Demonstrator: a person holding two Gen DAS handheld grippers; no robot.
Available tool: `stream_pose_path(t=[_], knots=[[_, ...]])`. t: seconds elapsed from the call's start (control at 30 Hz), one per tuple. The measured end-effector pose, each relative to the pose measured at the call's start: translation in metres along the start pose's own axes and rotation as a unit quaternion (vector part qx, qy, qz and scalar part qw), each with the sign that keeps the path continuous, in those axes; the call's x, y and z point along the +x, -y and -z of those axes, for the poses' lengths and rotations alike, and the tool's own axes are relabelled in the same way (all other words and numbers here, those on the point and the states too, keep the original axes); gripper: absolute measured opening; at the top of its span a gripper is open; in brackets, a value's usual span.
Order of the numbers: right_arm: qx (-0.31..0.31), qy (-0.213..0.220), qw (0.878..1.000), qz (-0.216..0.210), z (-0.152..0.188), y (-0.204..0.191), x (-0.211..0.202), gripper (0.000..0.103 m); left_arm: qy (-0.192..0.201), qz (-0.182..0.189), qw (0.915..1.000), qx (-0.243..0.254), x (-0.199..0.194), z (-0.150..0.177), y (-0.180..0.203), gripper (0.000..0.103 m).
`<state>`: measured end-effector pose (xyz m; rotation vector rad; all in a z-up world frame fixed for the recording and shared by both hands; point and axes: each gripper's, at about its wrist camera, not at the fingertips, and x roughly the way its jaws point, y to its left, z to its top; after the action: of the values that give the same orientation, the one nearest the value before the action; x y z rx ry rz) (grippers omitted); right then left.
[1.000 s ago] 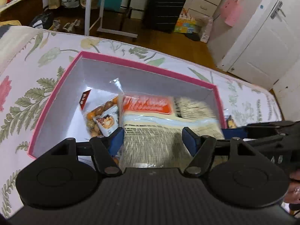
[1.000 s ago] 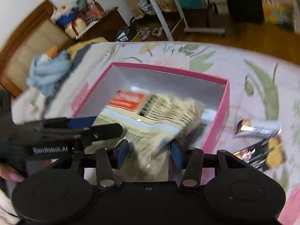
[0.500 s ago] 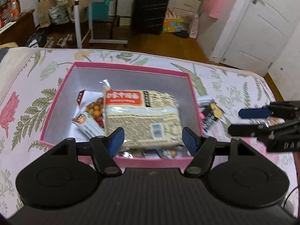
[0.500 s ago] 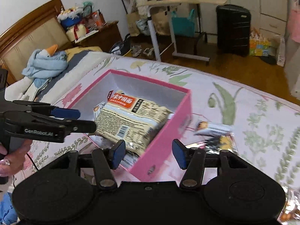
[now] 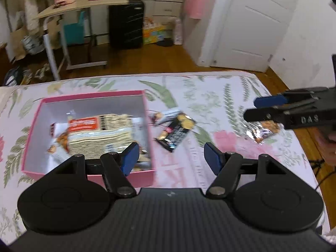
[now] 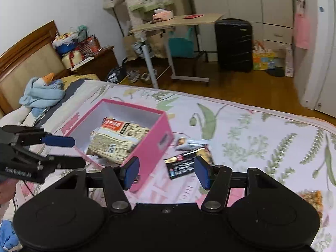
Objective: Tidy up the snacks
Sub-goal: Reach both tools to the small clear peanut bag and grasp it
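Inside the pink box (image 5: 149,138), a pale noodle pack (image 5: 100,134) with an orange label lies on top of smaller snack bags, one of them (image 5: 62,140) showing at its left edge. The box sits on the flowered bedspread (image 5: 220,96), open at the top. Just beside its right wall lie a black packet (image 5: 175,134) and a silvery packet (image 5: 166,114), overlapping, both on the bedspread and outside the box. Farther right, another shiny snack bag (image 5: 262,131) lies partly hidden under the right gripper (image 5: 250,109).

Both grippers hang above the bed with nothing between their blue pads. The left gripper (image 5: 171,157) has its fingers spread wide over the box's near right corner; the right gripper (image 6: 167,171), seen from its own camera, is likewise spread, over the black packet (image 6: 184,163) and the box's pink side (image 6: 155,147).

Beyond the bed are a wooden floor, a black suitcase (image 5: 127,24), a rolling table (image 5: 84,2) and a white door (image 5: 252,21).
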<state>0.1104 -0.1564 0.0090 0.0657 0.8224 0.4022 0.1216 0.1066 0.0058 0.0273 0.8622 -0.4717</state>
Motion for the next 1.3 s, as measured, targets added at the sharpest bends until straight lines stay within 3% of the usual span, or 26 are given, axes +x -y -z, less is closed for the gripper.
stream_pose_path(t=[0.5,0.67,0.93,1.23,1.3], knots=[[0.062,0.006,0.996,0.061,0.055,0.118,-0.032,0.064,-0.054,0.057,0.9967,0.020,0.070,0.012,0.076,0.066],[0.106,0.074,0.987,0.099,0.083,0.163,-0.032,0.065,-0.056,0.079,0.9949,0.028,0.108,0.016,0.104,0.064],[0.128,0.036,0.983,0.130,0.109,0.232,-0.004,0.065,-0.062,0.116,0.9912,0.017,0.182,0.017,0.144,0.064],[0.187,0.042,0.971,0.145,0.127,0.316,0.010,0.065,-0.065,0.113,0.9913,0.015,0.257,0.019,0.176,0.063],[0.210,0.037,0.968,0.130,0.131,0.328,0.013,0.068,-0.075,0.134,0.9882,-0.002,0.273,0.021,0.181,0.063]])
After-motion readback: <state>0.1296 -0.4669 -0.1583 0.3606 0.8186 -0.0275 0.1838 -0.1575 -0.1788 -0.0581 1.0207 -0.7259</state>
